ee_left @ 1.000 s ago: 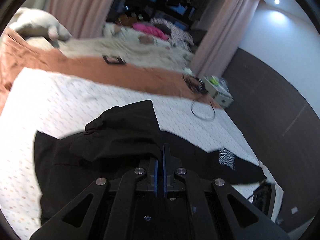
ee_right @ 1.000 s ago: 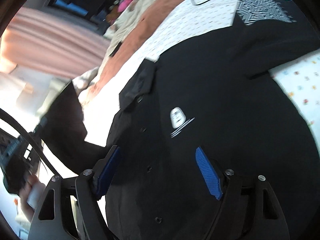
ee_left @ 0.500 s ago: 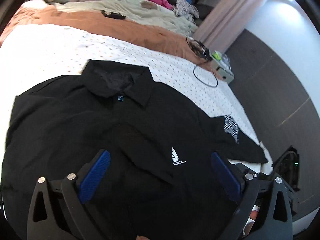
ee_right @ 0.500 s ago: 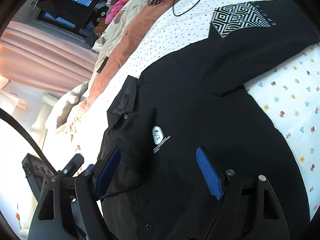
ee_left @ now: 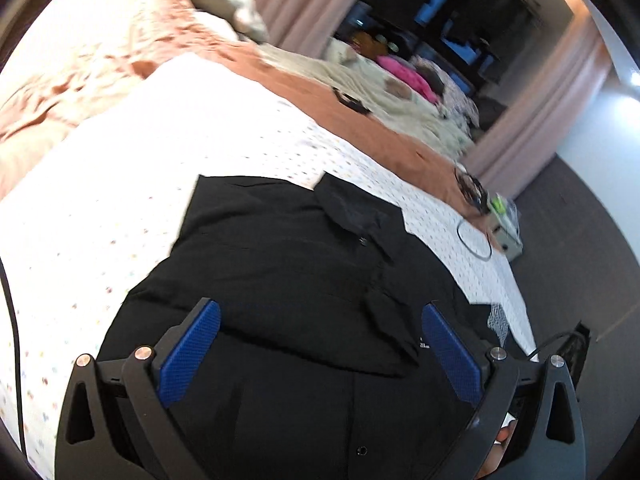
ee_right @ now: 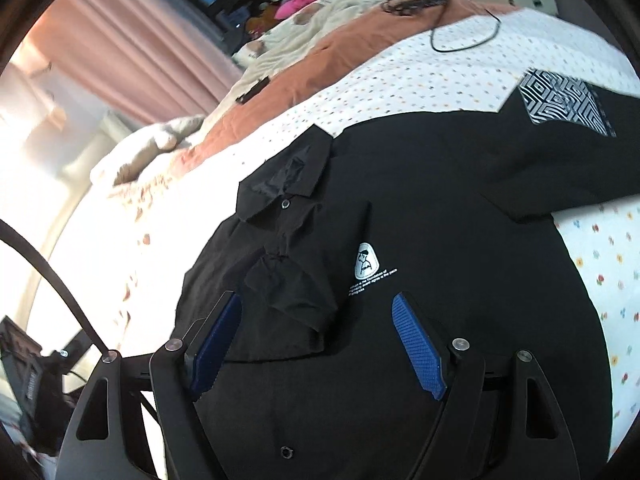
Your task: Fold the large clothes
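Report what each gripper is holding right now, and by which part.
Nothing is held. The left gripper and right gripper both stand open above the black shirt, pads clear of the fabric.

Printed markings appear only on the black shirt (ee_right: 420, 220).

1. Chest badge (ee_right: 366, 261): a white, rounded badge with a small figure drawn in black. It carries no legible lettering.
2. Chest text (ee_right: 374, 280): two short lines of white print directly below the badge. The characters are too small to read. In the left wrist view the same print (ee_left: 424, 344) shows only as a few white marks beside the right pad.
3. Sleeve panel (ee_right: 562, 100): a black-and-white geometric maze pattern. A line of small print runs along one edge; it is illegible.

No other text, number or brand can be read.
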`<state>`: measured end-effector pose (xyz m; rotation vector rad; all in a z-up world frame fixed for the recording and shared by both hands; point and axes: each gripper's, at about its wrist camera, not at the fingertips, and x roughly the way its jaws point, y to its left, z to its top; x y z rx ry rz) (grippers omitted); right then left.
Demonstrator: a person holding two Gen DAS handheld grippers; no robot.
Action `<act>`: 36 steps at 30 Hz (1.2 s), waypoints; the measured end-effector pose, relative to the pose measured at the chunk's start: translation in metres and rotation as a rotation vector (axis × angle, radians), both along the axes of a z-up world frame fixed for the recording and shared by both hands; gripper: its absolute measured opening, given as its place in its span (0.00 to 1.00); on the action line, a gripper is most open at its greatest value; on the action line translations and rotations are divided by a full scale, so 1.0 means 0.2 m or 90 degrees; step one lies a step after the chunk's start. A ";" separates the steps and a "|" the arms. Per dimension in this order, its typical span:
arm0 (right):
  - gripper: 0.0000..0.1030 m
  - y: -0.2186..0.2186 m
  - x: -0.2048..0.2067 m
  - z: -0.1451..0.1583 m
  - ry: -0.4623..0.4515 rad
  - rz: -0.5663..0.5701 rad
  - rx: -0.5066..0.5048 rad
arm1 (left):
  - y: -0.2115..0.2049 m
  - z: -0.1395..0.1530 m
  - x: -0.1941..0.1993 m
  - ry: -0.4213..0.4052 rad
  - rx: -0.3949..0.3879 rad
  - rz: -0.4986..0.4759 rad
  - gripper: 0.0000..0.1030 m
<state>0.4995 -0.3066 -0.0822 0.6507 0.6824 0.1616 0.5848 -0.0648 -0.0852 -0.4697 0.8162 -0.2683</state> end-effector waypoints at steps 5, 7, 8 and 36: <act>0.74 0.10 0.02 0.03 0.001 0.001 -0.074 | 0.11 -0.08 0.03 0.009 -0.013 0.027 0.93; 0.74 0.17 0.05 0.05 0.001 0.006 -0.125 | 0.19 -0.11 0.04 0.021 -0.033 0.043 0.86; 0.74 0.20 0.06 0.06 0.002 0.006 -0.144 | 0.23 -0.13 0.04 0.025 -0.039 0.054 0.84; 0.44 0.42 0.36 -0.03 0.027 -0.040 -0.240 | 0.49 -0.30 0.08 0.074 -0.034 0.118 0.72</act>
